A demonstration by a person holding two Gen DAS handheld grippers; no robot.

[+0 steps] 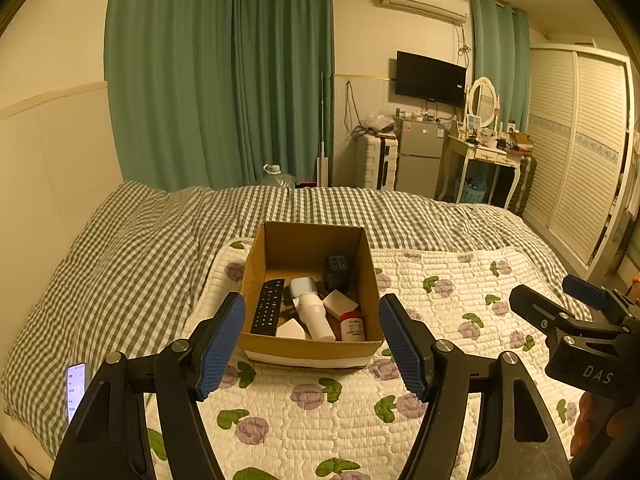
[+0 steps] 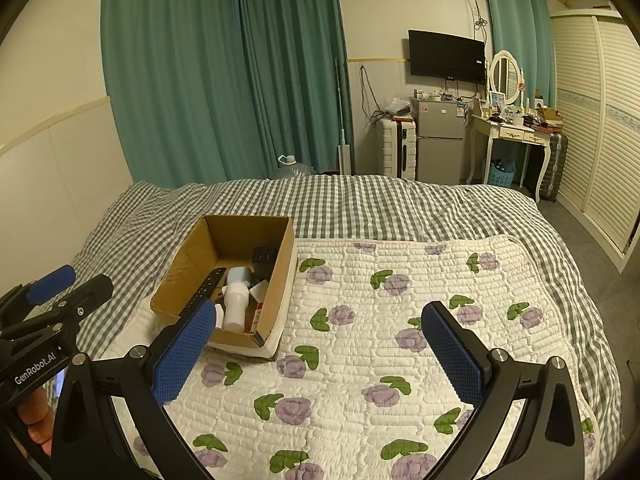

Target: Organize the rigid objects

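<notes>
I am holding both tools over the bed, each with its fingers spread wide and nothing between them. The left tool (image 1: 312, 344) is facing straight at the cardboard box (image 1: 308, 346), which is sitting on the floral quilted mat (image 1: 440, 280) laid over the checked duvet (image 1: 120, 260); the box's near wall is lying just ahead of the gap between my left tool's pads. The right tool (image 2: 320, 356) is pointing over bare mat, with the box (image 2: 180, 276) off to its left, near its left pad.

The rigid things appear to be gathered already in the box. A black remote (image 1: 268, 307) is lying along the left wall, its long axis running away from me. Beside it a white bottle-shaped item (image 1: 314, 312) is lying roughly parallel, and to its right are a small white block (image 1: 339, 303) and a red-capped bottle (image 1: 353, 326) standing in the near right corner. A black cube-shaped adapter (image 1: 337, 270) is sitting toward the far right. I am seeing nothing loose on the mat in either view.

Judging from this, the sorting looks close to finished. If anything more is to be handled in the box, my left tool is the nearer one and is squared to it; the long items lie end-on to that tool, so a grasp across their width would suit.

A lit phone (image 1: 76, 390) is lying at the bed's left edge.
</notes>
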